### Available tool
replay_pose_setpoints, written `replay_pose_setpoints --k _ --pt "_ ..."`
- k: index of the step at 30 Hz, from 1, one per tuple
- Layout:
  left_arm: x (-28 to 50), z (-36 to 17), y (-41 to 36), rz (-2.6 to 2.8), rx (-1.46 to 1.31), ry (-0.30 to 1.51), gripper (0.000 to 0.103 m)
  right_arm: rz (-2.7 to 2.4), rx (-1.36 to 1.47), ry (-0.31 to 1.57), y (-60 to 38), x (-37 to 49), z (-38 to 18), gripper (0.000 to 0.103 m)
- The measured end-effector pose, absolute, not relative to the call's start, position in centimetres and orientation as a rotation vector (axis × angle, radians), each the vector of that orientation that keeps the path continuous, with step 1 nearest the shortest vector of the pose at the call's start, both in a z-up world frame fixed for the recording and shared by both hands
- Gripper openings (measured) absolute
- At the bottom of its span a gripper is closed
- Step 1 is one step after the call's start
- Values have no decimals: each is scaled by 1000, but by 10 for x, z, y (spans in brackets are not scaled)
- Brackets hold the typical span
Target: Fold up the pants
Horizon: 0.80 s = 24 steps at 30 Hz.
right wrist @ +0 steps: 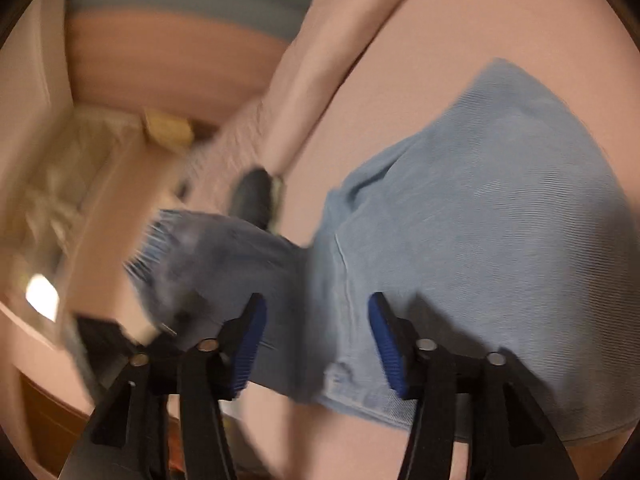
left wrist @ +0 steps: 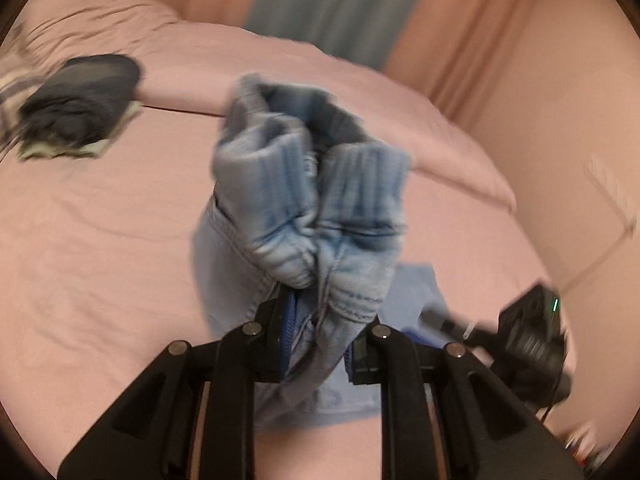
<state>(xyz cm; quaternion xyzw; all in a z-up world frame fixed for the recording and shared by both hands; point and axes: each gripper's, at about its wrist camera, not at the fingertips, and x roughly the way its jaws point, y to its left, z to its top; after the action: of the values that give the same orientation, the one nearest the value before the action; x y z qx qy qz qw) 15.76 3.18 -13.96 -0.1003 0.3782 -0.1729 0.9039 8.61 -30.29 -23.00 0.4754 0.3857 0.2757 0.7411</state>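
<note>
Pants (left wrist: pixel 312 200): light blue denim. One bunched end, with seams and hem folds, is raised above the bed (left wrist: pixel 100 240) and stands up in front of the left wrist camera; the rest hangs down behind it to the sheet. In the right wrist view the wide part of the garment (right wrist: pixel 480 208) lies flat on the pink sheet, with a bunched section running off to the left

Left gripper (left wrist: pixel 318 324): jaws pinching the pants, denim packed tight between the blue pads (left wrist: pixel 289 320)

Right gripper (right wrist: pixel 316 344): jaws spread, blue pads (right wrist: pixel 250 344) well apart, denim showing in the gap between them; whether the pads touch the cloth cannot be told. In the left view it shows as a blurred black body with a green light (left wrist: pixel 532 336), near the lower right of the pants

Bed: pink sheet, lightly creased; a folded-back pink cover (left wrist: pixel 280 64) crosses its far side

Dark clothes (left wrist: pixel 80 108): navy pile on a pale cloth, far left on the bed, well apart from the pants

Curtains (left wrist: pixel 340 4): grey-blue panel between peach ones, behind the bed

Box (right wrist: pixel 132 184): tan, beside the bed in the right view, heavily blurred
</note>
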Motion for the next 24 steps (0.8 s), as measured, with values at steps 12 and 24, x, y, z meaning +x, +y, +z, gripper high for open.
replay_pose_setpoints --k 12,24 --pt "150 -188 -44 -525 141 955 61 722 1451 782 -339 70 -262 70" --pt "118 -175 17 -523 -104 912 96 566 1198 1020 -324 90 -242 72"
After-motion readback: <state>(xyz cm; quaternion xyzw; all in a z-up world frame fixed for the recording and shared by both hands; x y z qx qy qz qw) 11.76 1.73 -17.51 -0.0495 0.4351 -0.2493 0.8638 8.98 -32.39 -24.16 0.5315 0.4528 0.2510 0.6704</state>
